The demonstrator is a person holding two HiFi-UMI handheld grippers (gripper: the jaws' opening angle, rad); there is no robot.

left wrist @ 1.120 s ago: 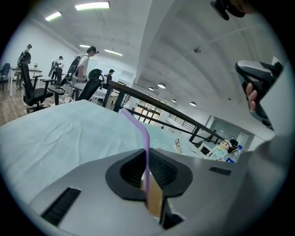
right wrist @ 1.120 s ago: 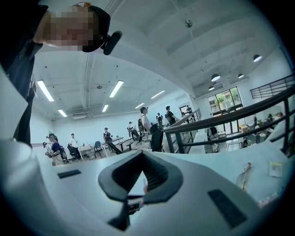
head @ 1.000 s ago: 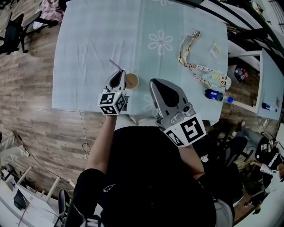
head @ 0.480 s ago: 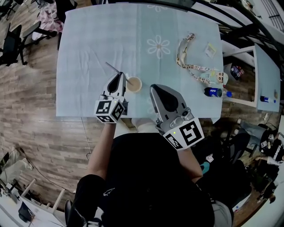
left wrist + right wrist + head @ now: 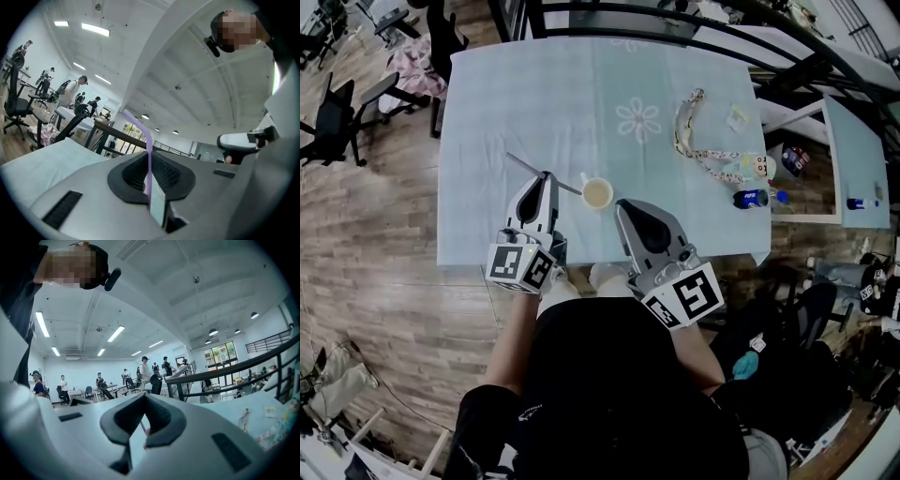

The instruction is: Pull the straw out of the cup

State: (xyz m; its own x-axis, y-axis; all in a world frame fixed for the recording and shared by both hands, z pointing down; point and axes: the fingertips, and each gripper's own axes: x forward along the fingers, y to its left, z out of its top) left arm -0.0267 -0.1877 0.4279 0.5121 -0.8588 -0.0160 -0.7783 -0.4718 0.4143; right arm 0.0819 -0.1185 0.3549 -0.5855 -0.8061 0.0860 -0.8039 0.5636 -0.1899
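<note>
Near the pale blue cloth-covered surface's [image 5: 487, 112] front edge, your left tongs [image 5: 546, 177] and closed, empty right tongs [image 5: 622, 204] flank the small tan paper cup [image 5: 597, 194]. The left pinches the thin purple straw [image 5: 147, 145], which slants from beside the cup's rim toward the left edge.

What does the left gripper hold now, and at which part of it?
The left gripper holds the purple straw. Its fingers are pinched on the straight shaft, below the bend.
</note>
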